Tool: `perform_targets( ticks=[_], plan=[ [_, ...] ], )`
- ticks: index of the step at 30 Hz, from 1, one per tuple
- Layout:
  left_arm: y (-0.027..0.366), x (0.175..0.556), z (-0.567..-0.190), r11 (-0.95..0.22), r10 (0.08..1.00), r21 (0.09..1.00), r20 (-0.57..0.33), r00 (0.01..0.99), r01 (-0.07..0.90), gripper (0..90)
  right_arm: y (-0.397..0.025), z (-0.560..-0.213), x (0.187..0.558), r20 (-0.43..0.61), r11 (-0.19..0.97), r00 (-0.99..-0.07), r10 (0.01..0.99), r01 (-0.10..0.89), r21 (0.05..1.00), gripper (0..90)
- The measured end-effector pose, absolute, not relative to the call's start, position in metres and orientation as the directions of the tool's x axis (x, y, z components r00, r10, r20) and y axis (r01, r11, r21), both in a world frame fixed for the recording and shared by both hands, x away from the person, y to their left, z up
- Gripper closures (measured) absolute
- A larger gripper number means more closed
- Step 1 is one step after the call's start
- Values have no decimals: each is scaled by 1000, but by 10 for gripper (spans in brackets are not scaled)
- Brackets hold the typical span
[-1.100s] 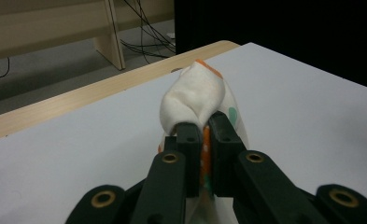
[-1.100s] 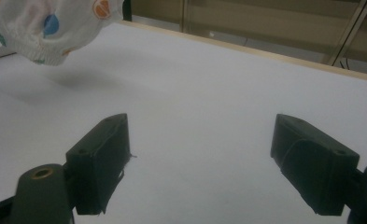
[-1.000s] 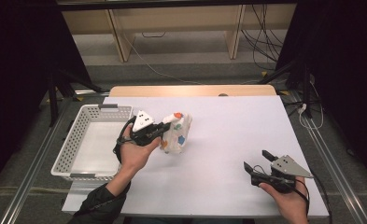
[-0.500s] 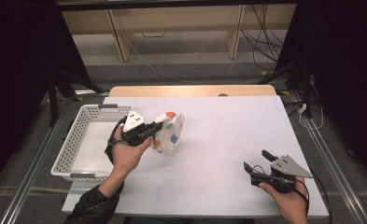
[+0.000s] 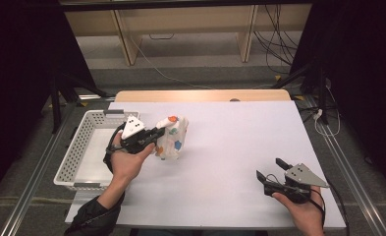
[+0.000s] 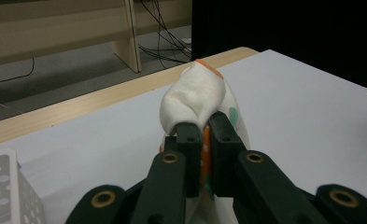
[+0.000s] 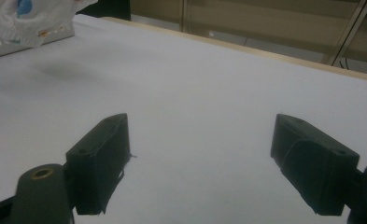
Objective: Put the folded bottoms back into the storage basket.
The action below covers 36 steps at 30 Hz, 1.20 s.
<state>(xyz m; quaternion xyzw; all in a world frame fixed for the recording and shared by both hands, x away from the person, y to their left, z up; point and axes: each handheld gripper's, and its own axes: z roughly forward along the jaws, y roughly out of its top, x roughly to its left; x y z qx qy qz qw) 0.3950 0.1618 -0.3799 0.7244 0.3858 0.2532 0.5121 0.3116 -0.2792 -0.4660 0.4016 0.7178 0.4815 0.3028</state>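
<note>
Soft cloth sock (image 5: pixel 172 137); perforated plastic basket (image 5: pixel 82 147).

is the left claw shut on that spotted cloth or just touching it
Shut on it. In the left gripper view the left claw pinches a fold of the cloth between its two jaws, and the cloth hangs lifted beside the basket.

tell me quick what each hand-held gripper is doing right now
Left hand-held gripper: closed on the white spotted cloth.
Right hand-held gripper: open, holding nothing, over the white table.
</note>
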Motion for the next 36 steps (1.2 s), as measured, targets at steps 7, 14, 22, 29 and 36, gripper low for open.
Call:
perform_targets(
  ticks=[7,14,22,29,36],
  plan=[
    [170,394,-377,-165,828,941,-31,560,296,840,-279,-466,312,-49,215,-494,868,285,934,205],
    [176,393,-375,-158,834,943,-32,551,293,840,-279,-466,311,-49,215,-494,868,285,934,205],
    [184,391,-373,-148,843,946,-32,537,289,840,-279,-466,312,-50,216,-494,868,285,934,205],
    [191,390,-370,-135,850,949,-37,526,285,840,-278,-466,312,-46,213,-494,868,287,934,205],
    [195,389,-366,-126,855,953,-36,517,275,840,-278,-466,312,-48,215,-494,868,287,934,205]
  ],
)
